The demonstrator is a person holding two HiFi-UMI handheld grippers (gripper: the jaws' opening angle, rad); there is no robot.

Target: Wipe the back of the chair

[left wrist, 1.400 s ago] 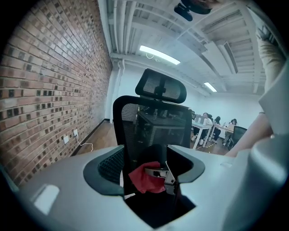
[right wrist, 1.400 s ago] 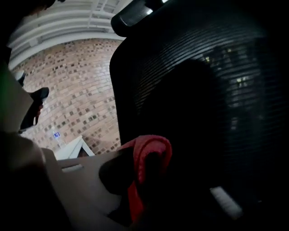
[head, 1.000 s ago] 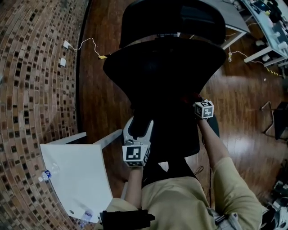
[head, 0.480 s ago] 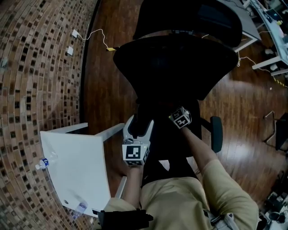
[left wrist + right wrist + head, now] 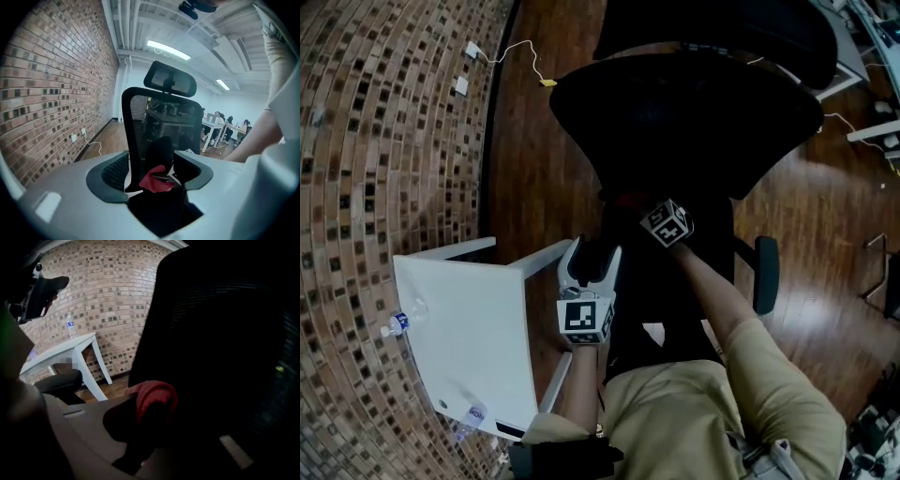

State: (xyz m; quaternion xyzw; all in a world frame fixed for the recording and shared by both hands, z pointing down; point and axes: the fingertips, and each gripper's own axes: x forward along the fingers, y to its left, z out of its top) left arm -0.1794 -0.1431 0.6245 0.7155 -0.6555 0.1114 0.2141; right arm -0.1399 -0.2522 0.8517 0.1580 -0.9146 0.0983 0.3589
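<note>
1. Two clear bottles (image 5: pixel 394 325) (image 5: pixel 473 412) are on one white table (image 5: pixel 469 319), one at its left edge and one at its near corner. What they hold cannot be made out.
2. One black chair (image 5: pixel 684 122) fills the middle of the head view with its back toward the person. The table is just beside it on the left.
3. The right gripper (image 5: pixel 157 427) has its jaws pinched on one red cloth (image 5: pixel 154 399). The cloth lies against the chair's back, low down and near the middle.
4. The left gripper (image 5: pixel 593 251) has its jaws spread. The dark lower part of the chair's back is between them, just beside the cloth.
5. Only the left gripper view shows the headrest (image 5: pixel 169 83) from behind, two ceiling lights (image 5: pixel 168 49) (image 5: pixel 222 84), and people at desks (image 5: pixel 220 129) beyond the chair.
6. Only the head view shows both bottles, two wall sockets (image 5: pixel 473 49) (image 5: pixel 461 84), one cable (image 5: pixel 534 66) and one armrest (image 5: pixel 766 272).
7. The right gripper view is dark and close to the chair, and of the bottles it shows just one.
</note>
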